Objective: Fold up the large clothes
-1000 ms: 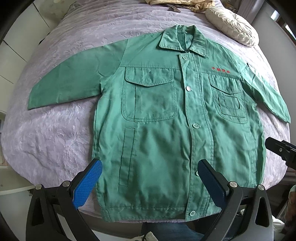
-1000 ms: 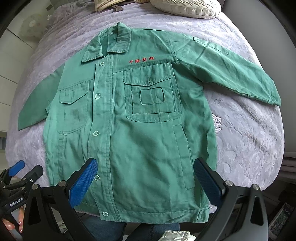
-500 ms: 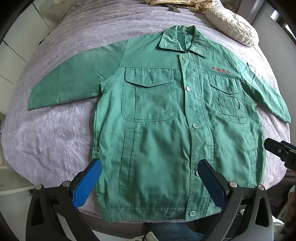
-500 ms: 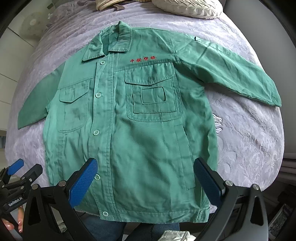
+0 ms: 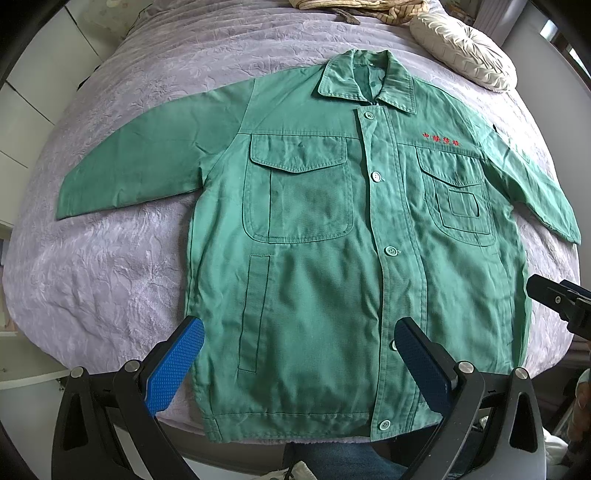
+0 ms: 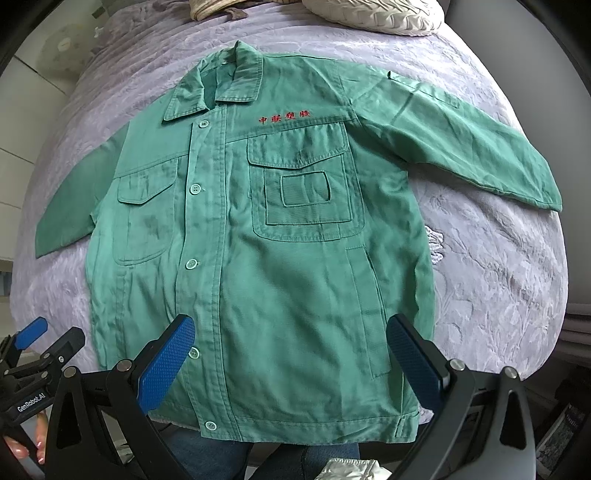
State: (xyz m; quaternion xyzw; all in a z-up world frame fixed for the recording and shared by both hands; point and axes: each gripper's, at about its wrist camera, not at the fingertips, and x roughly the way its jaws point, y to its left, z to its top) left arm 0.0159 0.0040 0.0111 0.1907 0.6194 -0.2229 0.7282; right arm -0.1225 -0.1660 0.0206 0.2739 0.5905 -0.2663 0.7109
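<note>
Both my grippers, left (image 5: 299, 354) and right (image 6: 291, 350), hover spread wide, empty, at frame bottom over the buttoned green work jacket (image 5: 332, 240) lying flat on the lilac bedspread (image 5: 103, 277).

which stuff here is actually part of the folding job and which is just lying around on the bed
Part of the job:
green jacket, spread flat and buttoned
left gripper, fingers open, empty
right gripper, fingers open, empty

Just lying about:
white round cushion
striped beige cloth at the head of the bed
purple bedspread (work surface only)
</note>
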